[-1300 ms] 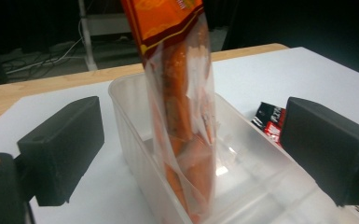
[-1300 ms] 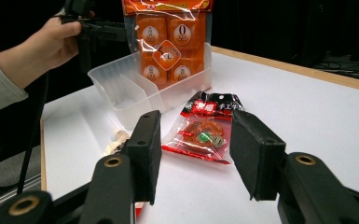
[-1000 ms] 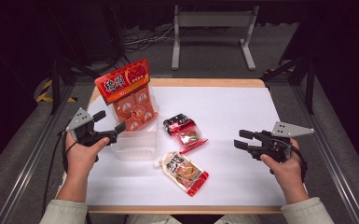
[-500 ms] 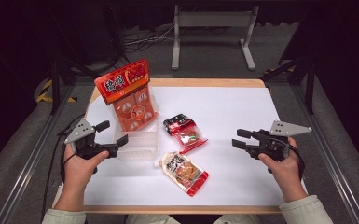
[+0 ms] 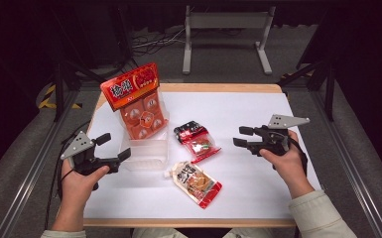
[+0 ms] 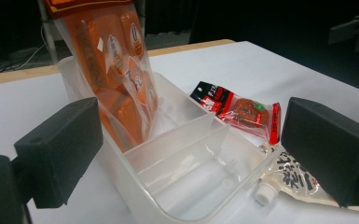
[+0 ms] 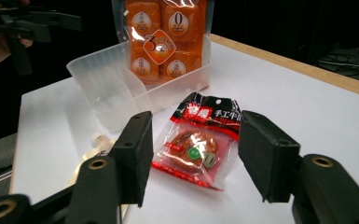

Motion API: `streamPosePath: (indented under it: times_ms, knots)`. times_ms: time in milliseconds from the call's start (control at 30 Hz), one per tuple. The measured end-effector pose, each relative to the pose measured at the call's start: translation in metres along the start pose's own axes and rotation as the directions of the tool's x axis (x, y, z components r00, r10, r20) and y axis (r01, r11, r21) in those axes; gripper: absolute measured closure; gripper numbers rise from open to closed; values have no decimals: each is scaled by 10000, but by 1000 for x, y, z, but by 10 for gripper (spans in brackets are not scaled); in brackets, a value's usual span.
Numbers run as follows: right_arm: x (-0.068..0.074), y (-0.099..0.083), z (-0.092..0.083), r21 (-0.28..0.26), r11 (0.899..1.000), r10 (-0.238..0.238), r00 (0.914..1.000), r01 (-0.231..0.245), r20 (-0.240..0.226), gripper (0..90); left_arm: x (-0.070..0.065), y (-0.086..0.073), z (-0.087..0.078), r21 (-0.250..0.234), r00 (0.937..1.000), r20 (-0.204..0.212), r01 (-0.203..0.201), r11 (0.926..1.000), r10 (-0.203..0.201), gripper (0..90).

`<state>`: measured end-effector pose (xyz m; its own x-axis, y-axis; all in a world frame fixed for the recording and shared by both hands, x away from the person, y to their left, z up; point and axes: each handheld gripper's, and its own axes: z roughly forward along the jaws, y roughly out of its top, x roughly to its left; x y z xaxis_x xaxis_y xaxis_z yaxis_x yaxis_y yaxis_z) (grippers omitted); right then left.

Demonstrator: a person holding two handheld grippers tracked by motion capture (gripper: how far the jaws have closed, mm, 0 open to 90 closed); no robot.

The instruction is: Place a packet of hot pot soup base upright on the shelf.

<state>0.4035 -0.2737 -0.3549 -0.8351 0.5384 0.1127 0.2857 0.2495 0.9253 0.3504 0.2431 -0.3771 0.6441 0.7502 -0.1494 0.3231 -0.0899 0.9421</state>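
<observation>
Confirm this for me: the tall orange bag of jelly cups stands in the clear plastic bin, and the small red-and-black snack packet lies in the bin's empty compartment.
Wrong on the small red-and-black snack packet: the high view shows it on the white tabletop, right of the clear plastic bin. The tall orange bag of jelly cups does stand in the bin.

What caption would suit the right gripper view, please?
Open right gripper approaches small red-and-black snack packet near clear plastic bin.

Glossy plastic packet (image 7: 196,147); translucent plastic container (image 6: 177,172).

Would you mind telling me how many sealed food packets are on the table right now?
3. The orange packet stands upright in the far end of the clear bin; the small red-and-black packet lies on the table just right of it; the spouted pouch lies nearer the person.
</observation>
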Motion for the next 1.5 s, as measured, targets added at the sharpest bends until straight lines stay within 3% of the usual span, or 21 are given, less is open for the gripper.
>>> streamPosePath:
  times_ms: [333, 667, 867, 1033, 1300, 1500]
  knots:
    - [-23, 10, 47, 569, 9978, 311, 9989, -330, 339, 411, 4, -1, -2, 110, 9998, -63, 195, 9997, -195, 75]
    - [-37, 8, 88, 952, 9926, 706, 9958, -759, 585, 393, 0, 0, -3, 104, 9999, 89, 77, 9999, -78, 81]
    - [-43, 10, 108, 1377, 9880, 600, 9955, -696, 728, 384, -2, -3, -5, 111, 9997, 224, 137, 9998, -139, 84]
    - [-48, 9, 129, 2007, 9770, 599, 9961, -718, 650, 370, -6, -5, -10, 20, 9996, 263, 117, 9999, -118, 81]
    - [-57, 9, 155, 2252, 9707, 777, 9964, -834, 340, 324, -6, -10, -19, -15, 9998, 81, 176, 9998, -176, 79]
    - [-64, 5, 172, 2762, 9571, 810, 9962, -870, 329, 284, -6, -13, -21, -169, 9995, 224, 210, 9996, -206, 73]
